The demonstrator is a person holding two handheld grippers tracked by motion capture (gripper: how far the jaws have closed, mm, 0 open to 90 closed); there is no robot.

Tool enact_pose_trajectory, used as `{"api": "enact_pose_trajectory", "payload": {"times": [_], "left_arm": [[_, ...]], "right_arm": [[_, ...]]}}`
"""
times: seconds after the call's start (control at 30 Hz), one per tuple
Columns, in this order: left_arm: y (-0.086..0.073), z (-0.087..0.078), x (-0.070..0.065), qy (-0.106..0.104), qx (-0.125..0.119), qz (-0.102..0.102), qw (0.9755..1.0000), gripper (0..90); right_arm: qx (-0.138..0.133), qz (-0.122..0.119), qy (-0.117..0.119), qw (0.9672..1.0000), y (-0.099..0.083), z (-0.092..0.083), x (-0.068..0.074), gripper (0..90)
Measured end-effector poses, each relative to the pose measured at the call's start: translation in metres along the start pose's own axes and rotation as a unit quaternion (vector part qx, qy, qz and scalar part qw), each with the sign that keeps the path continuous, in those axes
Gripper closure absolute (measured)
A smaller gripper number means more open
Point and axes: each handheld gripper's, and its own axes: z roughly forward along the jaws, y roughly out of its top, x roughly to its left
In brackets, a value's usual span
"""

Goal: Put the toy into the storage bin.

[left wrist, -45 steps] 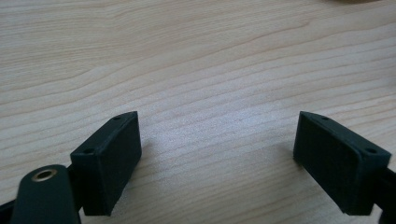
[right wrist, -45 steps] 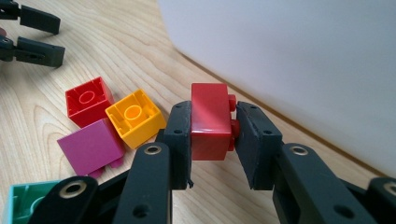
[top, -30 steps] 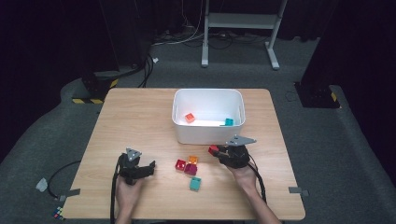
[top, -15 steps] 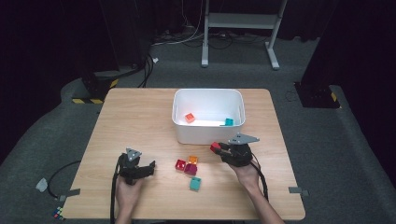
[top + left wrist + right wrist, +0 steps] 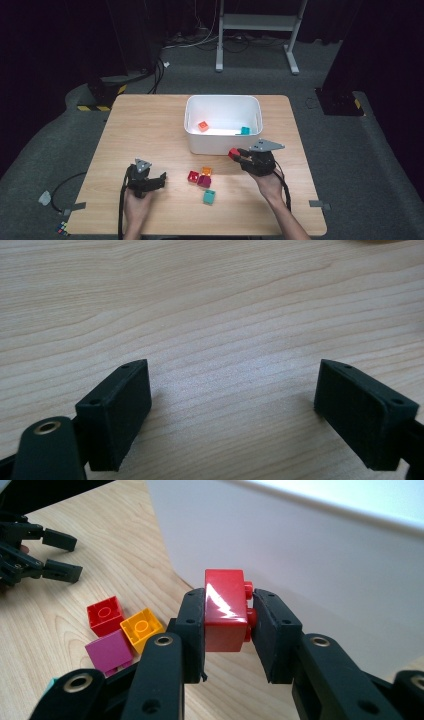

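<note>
no readable text, labels, brands, numbers or signs anywhere

Light wooden table (image 5: 150, 125) — white bin (image 5: 223, 142) at far centre; red (image 5: 193, 176), orange (image 5: 206, 171), magenta (image 5: 204, 181) bricks clustered near front, teal brick (image 5: 209, 197) just below.

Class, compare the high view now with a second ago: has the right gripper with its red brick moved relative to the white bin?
Yes. The right gripper, shut on the red brick, has shifted slightly up-picture, toward the white bin's near wall.
</note>
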Motion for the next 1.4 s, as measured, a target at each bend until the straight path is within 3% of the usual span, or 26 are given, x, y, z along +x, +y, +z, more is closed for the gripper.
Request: {"api": "enact_pose_trajectory", "payload": {"times": [0.23, 0.77, 1.0, 1.4], "left_arm": [[0.0, 0.0, 0.0, 0.0, 0.0, 0.0, 1.0, 15.3], [0.0, 0.0, 0.0, 0.0, 0.0, 0.0, 1.0, 15.2], [0.0, 0.0, 0.0, 0.0, 0.0, 0.0, 1.0, 15.2], [0.0, 0.0, 0.0, 0.0, 0.0, 0.0, 1.0, 15.2]], "right_arm": [[-0.014, -0.018, -0.012, 0.9997, 0.014, -0.014, 0.001, 66.8], [-0.036, -0.011, 0.003, 0.9993, 0.044, -0.036, -0.008, 66.8], [-0.037, -0.017, 0.01, 0.9991, 0.059, -0.038, -0.011, 66.8], [-0.045, 0.006, 0.014, 0.9988, 0.075, -0.032, -0.026, 66.9]]}}
